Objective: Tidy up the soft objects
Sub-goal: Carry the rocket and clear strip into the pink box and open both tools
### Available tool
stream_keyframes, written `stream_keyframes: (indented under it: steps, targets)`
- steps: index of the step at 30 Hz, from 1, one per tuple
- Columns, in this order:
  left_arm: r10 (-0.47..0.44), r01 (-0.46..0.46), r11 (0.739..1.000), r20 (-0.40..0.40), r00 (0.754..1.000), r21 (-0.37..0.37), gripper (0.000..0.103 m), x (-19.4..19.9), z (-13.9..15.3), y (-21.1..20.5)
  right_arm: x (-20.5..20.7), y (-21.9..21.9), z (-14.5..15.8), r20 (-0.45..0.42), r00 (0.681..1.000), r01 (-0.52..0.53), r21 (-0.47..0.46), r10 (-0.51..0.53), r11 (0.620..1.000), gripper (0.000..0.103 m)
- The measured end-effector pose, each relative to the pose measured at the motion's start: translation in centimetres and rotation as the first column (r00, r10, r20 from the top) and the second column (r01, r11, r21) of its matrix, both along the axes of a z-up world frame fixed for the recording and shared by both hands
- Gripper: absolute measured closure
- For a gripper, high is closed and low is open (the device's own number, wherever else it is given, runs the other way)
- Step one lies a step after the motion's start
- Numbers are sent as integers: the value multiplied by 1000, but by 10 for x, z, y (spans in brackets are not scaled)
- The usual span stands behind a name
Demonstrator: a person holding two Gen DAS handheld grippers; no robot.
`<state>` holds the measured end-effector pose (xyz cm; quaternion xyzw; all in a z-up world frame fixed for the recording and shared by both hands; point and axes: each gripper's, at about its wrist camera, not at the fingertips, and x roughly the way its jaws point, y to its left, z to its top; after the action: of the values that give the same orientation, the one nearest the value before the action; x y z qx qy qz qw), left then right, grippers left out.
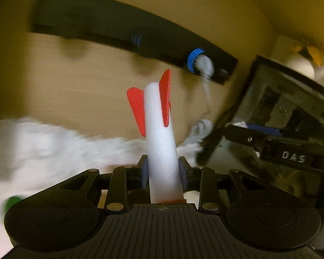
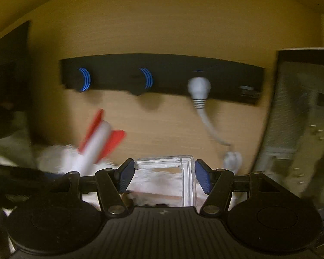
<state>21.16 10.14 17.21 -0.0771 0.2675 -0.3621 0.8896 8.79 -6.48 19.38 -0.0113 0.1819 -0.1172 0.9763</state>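
Note:
My left gripper [image 1: 163,172] is shut on a white foam rocket [image 1: 161,133] with red fins, which stands up between the blue pads. The rocket also shows blurred in the right wrist view [image 2: 97,144], left of my right gripper. My right gripper [image 2: 164,177] is open, its pads on either side of a clear plastic box [image 2: 175,172]; whether they touch it I cannot tell. A white fluffy soft object [image 1: 43,149] lies low at the left, behind the rocket, and shows in the right wrist view [image 2: 56,157].
A black power strip [image 2: 162,75] with blue-ringed sockets is on the wooden wall, with a grey plug [image 2: 199,87] and cable hanging from it. A dark glass-fronted case [image 1: 280,112] stands at the right. A green object [image 1: 11,202] lies at lower left.

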Motion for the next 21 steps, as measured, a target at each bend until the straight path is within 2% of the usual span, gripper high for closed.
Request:
stream_keyframes:
  steps: [2, 4, 7, 9, 10, 13, 16, 19, 21]
  targets:
    - [-38, 38, 999, -3, 999, 0, 69, 11, -7, -38, 2, -17, -3, -13, 999, 35, 28, -35, 999, 41]
    - [-57, 58, 998, -60, 997, 9, 70, 24, -29, -71, 9, -33, -11, -43, 997, 67, 66, -64, 996, 41]
    - [-42, 59, 994, -175, 984, 97, 71, 42, -76, -111, 21, -50, -25, -95, 990, 118, 117, -107, 986, 41]
    - [-22, 56, 985, -204, 979, 162, 70, 45, -98, -125, 29, -62, -33, -125, 985, 139, 145, -121, 980, 41]
    - [-41, 74, 985, -203, 978, 154, 69, 44, -105, -128, 34, -68, -36, -133, 984, 138, 163, -117, 977, 41]
    - [-80, 112, 987, -244, 966, 120, 69, 49, -116, -131, 48, -82, -48, -151, 982, 151, 245, -116, 958, 41]
    - [-85, 111, 991, -272, 959, 79, 71, 52, -122, -123, 73, -94, -64, -211, 970, 188, 318, -124, 929, 41]
    - [-89, 116, 989, -253, 963, 96, 71, 48, -114, -124, 100, -106, -83, -282, 954, 207, 389, -98, 898, 41]
    - [-100, 128, 986, -234, 967, 107, 69, 40, -106, -120, 119, -111, -99, -353, 933, 229, 427, -71, 875, 41]
